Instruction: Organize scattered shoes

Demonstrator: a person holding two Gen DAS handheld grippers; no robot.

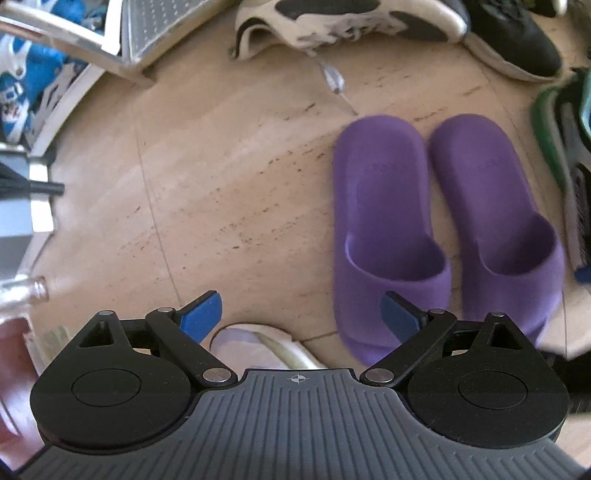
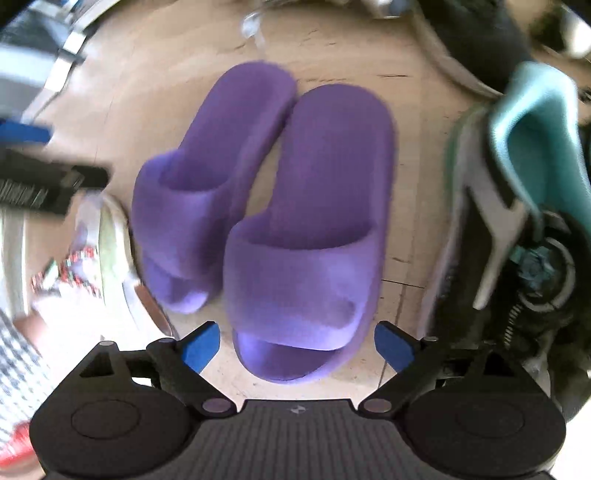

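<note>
Two purple slide slippers lie side by side on the beige tile floor, toes toward me. In the right wrist view the right-hand slipper (image 2: 310,229) reaches down between the blue fingers of my right gripper (image 2: 297,347), which stands open around its toe without pressing on it. The other slipper (image 2: 192,192) lies just left of it. In the left wrist view the pair (image 1: 384,221) sits to the right, and my left gripper (image 1: 301,315) is open over bare floor. Its right fingertip (image 1: 400,314) overlaps the nearer slipper's toe.
A white and black sneaker (image 1: 351,22) and a black sneaker (image 1: 517,40) lie beyond the slippers. A teal and black skate (image 2: 535,147) stands to the right, and a white sneaker with patterned laces (image 2: 107,251) to the left. A metal frame (image 1: 110,48) and a glass bottle (image 1: 26,291) are at the left.
</note>
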